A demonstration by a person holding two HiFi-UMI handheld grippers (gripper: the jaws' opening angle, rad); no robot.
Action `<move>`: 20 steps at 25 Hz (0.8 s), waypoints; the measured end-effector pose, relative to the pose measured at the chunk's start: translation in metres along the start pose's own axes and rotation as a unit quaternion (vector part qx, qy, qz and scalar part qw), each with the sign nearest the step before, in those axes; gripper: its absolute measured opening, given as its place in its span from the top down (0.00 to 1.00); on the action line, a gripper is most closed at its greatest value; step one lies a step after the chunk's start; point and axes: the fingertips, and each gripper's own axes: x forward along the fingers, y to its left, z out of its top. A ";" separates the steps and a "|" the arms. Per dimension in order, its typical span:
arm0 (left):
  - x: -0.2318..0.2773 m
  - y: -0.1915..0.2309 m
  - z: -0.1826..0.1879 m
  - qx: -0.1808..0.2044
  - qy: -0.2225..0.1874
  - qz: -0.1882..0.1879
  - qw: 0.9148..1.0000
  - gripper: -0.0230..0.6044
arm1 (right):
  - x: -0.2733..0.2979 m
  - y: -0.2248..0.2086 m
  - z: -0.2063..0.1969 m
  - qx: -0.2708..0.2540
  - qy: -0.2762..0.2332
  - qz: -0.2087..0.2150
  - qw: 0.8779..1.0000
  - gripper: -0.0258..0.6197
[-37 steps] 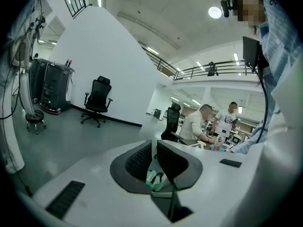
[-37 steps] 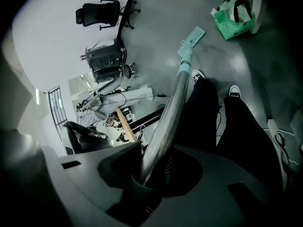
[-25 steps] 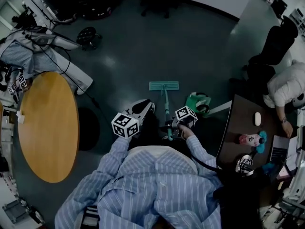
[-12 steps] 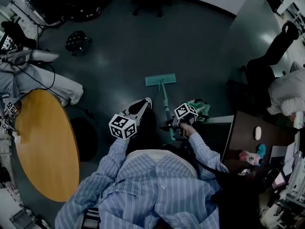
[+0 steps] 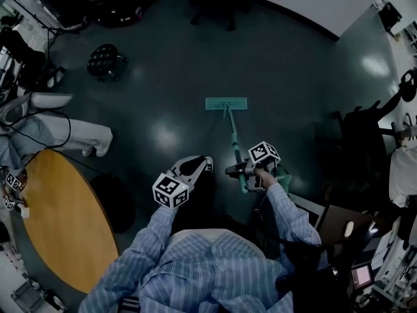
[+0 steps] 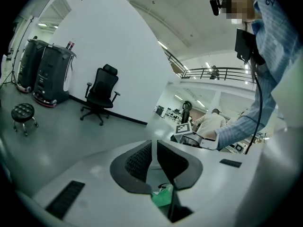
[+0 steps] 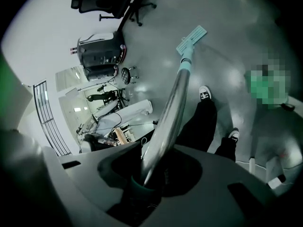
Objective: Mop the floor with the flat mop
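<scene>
Teal plastic is seen on the head of the flat mop, which is laid flat on the dark grey floor ahead of the person. From the head, the handle is slanted back and slightly to the right, up to the right gripper.

In the right gripper view, the metal handle is seen clamped between the jaws of the right gripper, close to its teal upper end. The shaft is followed down to the mop head, which is pressed against the floor. A black-and-white shoe is planted on the floor beside the shaft, nearer the person than the mop head.

The left gripper is held to the left of the handle, apart from it, with its marker cube turned upward. In the left gripper view, the jaws of the left gripper are drawn together with only a thin slit left between the ribbed pads (nothing is gripped there). They are pointed across the room toward a black office chair set against a white wall.

A round wooden table is placed at the person's left, well apart from the mop, and a small black stool is seen farther off on the same side.
</scene>
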 end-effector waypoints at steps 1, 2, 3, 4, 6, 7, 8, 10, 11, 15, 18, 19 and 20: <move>0.004 0.012 0.004 -0.003 0.003 0.000 1.000 0.90 | -0.001 0.011 0.020 -0.001 -0.001 -0.001 1.000 0.77; 0.007 0.023 0.008 -0.007 0.006 0.000 1.000 0.90 | -0.002 0.020 0.040 -0.001 -0.002 -0.002 1.000 0.77; 0.009 0.033 0.011 -0.012 0.007 0.001 1.000 0.90 | -0.003 0.029 0.058 -0.002 -0.004 -0.003 1.000 0.77; 0.011 0.042 0.014 -0.017 0.006 0.002 1.000 0.90 | -0.003 0.037 0.076 -0.003 -0.006 -0.003 1.000 0.77; 0.017 0.061 0.018 -0.024 0.005 0.002 1.000 0.90 | -0.003 0.052 0.113 -0.007 -0.009 -0.006 1.000 0.77; 0.021 0.071 0.020 -0.025 0.005 0.001 1.000 0.90 | -0.002 0.058 0.132 -0.009 -0.011 -0.008 1.000 0.77; 0.025 0.081 0.021 -0.025 0.007 0.001 1.000 0.90 | -0.001 0.063 0.151 -0.011 -0.011 -0.011 1.000 0.77; 0.034 0.097 0.024 -0.024 0.013 0.000 1.000 0.90 | -0.003 0.074 0.186 -0.015 -0.013 -0.022 1.000 0.77; 0.038 0.103 0.028 -0.024 0.015 -0.001 1.000 0.90 | -0.005 0.079 0.202 -0.016 -0.014 -0.027 0.999 0.77; 0.050 0.119 0.039 -0.035 0.013 -0.001 0.999 0.90 | -0.016 0.105 0.262 -0.017 -0.027 -0.028 0.999 0.77; 0.057 0.129 0.034 -0.047 0.016 0.000 0.999 0.90 | -0.021 0.118 0.307 -0.021 -0.038 -0.033 0.998 0.77; 0.058 0.131 0.031 -0.051 0.018 0.000 0.999 0.90 | -0.021 0.120 0.321 -0.023 -0.039 -0.036 0.998 0.78; 0.058 0.133 0.029 -0.056 0.020 0.000 0.998 0.90 | -0.022 0.122 0.335 -0.025 -0.039 -0.039 0.998 0.78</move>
